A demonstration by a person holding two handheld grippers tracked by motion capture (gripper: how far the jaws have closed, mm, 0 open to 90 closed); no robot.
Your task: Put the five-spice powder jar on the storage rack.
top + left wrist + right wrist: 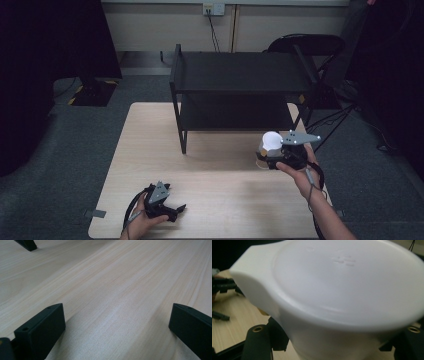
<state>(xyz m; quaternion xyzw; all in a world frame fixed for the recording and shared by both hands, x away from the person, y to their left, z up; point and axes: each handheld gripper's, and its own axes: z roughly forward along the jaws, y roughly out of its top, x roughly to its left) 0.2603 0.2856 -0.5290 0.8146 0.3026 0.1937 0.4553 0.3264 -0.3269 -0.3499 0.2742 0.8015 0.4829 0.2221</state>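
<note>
A white lidded cup (271,140) is held a little above the right side of the pale wooden table (210,175), just in front of the black shelf. My right gripper (266,158) is shut on its lower body. In the right gripper view the cup (342,290) is very close, its lid has a tab at the left, and my black jaws press on both sides of it. My left gripper (176,210) rests low near the table's front left edge. It is open, and in the left gripper view there is bare wood between its fingers (41,330).
A black two-tier shelf (240,80) stands on the far half of the table, and one of its feet (27,244) appears in the left gripper view. A black chair (306,46) and cables lie behind it on grey carpet. Bare wood lies between my hands.
</note>
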